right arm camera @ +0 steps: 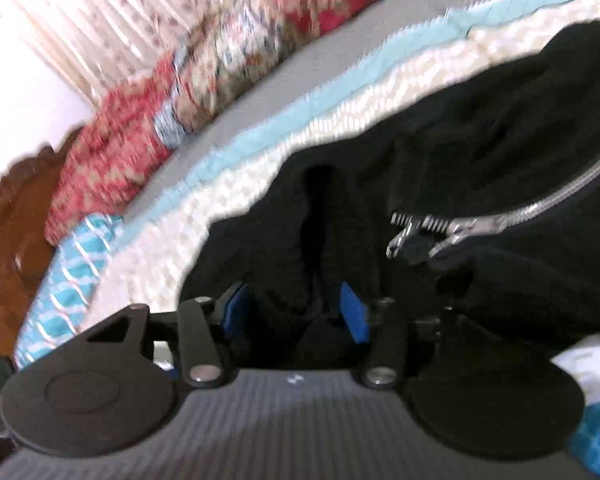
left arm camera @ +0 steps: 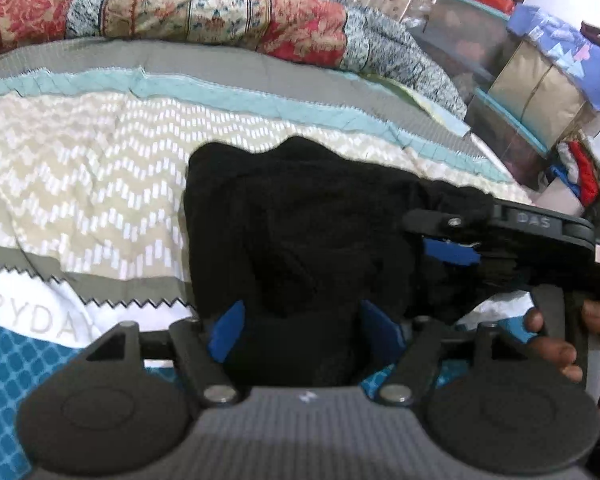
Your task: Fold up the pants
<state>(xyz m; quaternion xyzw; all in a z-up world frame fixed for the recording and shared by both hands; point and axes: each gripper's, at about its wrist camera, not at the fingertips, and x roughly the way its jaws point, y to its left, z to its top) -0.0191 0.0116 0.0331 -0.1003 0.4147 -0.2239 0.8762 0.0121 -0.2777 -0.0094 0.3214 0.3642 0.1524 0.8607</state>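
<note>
bed (left arm camera: 80,184) with chevron/teal quilt fills most of both frames and is the folding surface; floral comforter (left arm camera: 220,12) bunched along the top of the left-wrist frame, out of the way

pants (left arm camera: 292,232), black, sit centre frame in the left-wrist view, bunched and partly lifted off the quilt, not laid flat. Probably mid-fold or being carried to a flat spot, can't tell which

left tool (left arm camera: 304,332): blue pads either side of a thick wad of black cloth at lower centre, so clamped on pants. Bulk between the pads suggests several layers held at once

right tool (right arm camera: 296,312): same story in its own view, pads pinched on a fold of the pants at lower centre; in the left-wrist view it enters from the right edge, gripping the pants' right side. Two grips well apart = cloth held spread between them

zipper (right arm camera: 480,216), metal, part open, right of centre in right-wrist frame, so waist end is near the right tool

right-wrist frame is motion-blurred
</note>
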